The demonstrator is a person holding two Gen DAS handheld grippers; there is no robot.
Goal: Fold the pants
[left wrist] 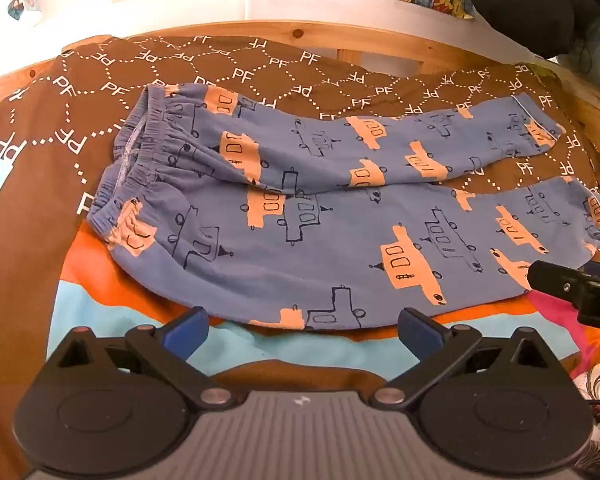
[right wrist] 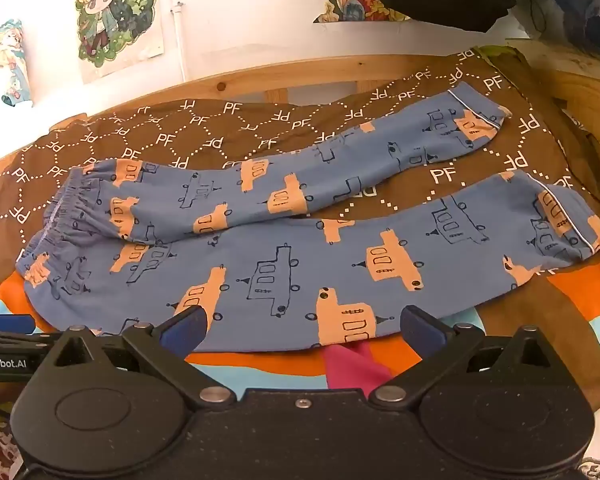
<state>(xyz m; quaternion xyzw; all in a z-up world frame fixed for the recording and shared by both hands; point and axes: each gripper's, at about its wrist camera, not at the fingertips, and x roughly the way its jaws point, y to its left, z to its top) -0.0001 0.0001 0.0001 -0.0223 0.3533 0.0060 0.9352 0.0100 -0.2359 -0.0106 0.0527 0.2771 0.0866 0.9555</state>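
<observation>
Pants (left wrist: 340, 216) flat; anime poster (right wrist: 116, 12) fully in R view only.

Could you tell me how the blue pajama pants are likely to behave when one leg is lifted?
The pants look like thin soft fabric, wrinkled at the waistband, so they would probably droop. They seem light. Lying on a quilt, they may drag it slightly.

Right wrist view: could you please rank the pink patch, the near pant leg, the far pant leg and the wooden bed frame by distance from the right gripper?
From the right gripper:
1. Pink patch, just ahead.
2. Near pant leg, beyond it.
3. Far pant leg, behind.
4. Wooden bed frame, at the wall.
</observation>
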